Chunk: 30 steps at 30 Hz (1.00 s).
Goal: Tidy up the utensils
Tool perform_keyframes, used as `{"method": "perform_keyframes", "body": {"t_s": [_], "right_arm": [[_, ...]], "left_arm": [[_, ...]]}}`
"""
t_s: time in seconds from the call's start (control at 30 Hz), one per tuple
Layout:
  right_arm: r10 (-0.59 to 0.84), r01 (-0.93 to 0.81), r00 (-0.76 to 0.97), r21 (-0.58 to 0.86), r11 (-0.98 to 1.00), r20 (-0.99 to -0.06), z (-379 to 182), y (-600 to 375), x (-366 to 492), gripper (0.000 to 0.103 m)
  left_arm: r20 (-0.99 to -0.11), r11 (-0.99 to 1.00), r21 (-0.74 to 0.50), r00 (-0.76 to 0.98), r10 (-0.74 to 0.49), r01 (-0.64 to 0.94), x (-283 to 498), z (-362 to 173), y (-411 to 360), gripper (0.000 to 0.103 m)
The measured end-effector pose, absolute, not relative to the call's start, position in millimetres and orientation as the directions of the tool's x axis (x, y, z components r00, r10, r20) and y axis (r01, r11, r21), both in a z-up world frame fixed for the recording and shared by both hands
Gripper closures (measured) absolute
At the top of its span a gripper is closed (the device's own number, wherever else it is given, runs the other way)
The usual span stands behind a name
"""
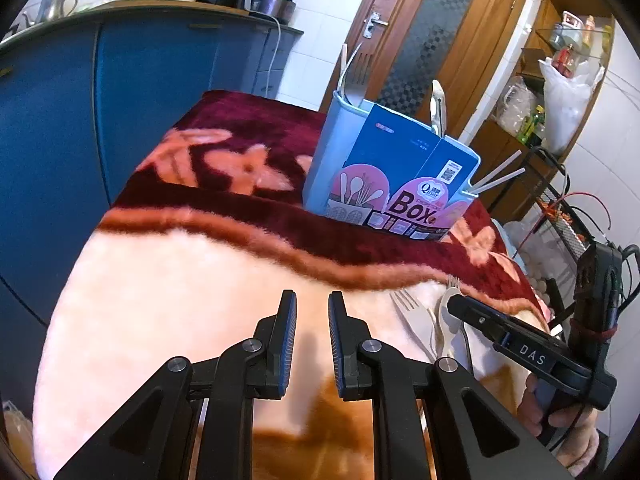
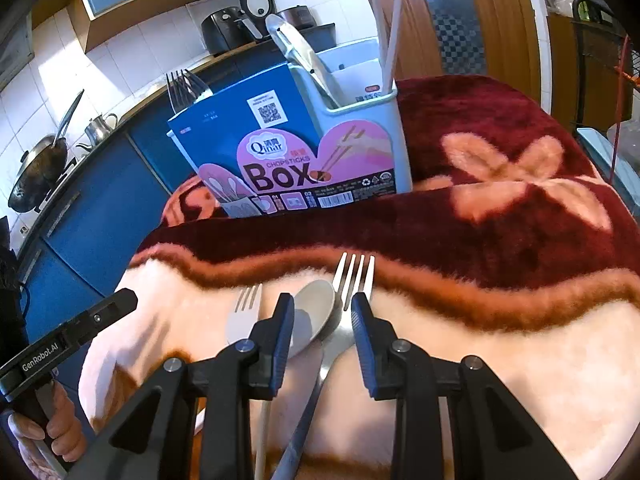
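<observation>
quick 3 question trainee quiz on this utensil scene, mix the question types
1. True or false: the right gripper is shut on the grey metal spoon.
2. Multiple choice: the pale plastic fork lies where? A) in the blue utensil box B) flat on the plush red and cream blanket C) in the left gripper
3. Fill in: two white ____ stand in the box's end compartment.

Key:
1. False; its jaws are open on either side of the spoon bowl.
2. B
3. chopsticks
</observation>
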State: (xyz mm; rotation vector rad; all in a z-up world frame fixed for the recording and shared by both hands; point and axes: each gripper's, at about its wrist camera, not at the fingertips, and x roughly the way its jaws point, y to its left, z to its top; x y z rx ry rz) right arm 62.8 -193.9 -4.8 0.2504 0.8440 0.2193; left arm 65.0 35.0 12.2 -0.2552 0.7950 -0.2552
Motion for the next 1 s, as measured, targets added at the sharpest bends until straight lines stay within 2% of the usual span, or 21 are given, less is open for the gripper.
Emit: {"method": "perform_keyframes", "body": {"t_s": [0.27,0.57,0.83,1.0], "right_arm": [[0.35,-0.115,0.64,0.365,0.924,-0.684,-7,-195,63,0.094],[0.401,-0.14,0.701,0.438,0.888,-0.589,16,-210,44,0.098],[0.339,-0.134,0.783,0.391,0.911,-0.521,58,-237,19,0.099],[0.257,-0.112,0.849,0.319,0.941,-0.461,82,-251,4,0.099]], "left_arm": [[-0.677,0.937,-0.321,0.658,-0.329,0.139,66,10,30,0.087],[-0.688,0.93,-0.324,0.632,-0.356,0.171,66,8,15,0.087],[-0.695,0.909,-0.351,0.588,-0.413,0.224,67,7,-8,0.086],[-0.715,0.902,-0.352,0.55,-0.432,0.251,71,4,-26,0.079]]}}
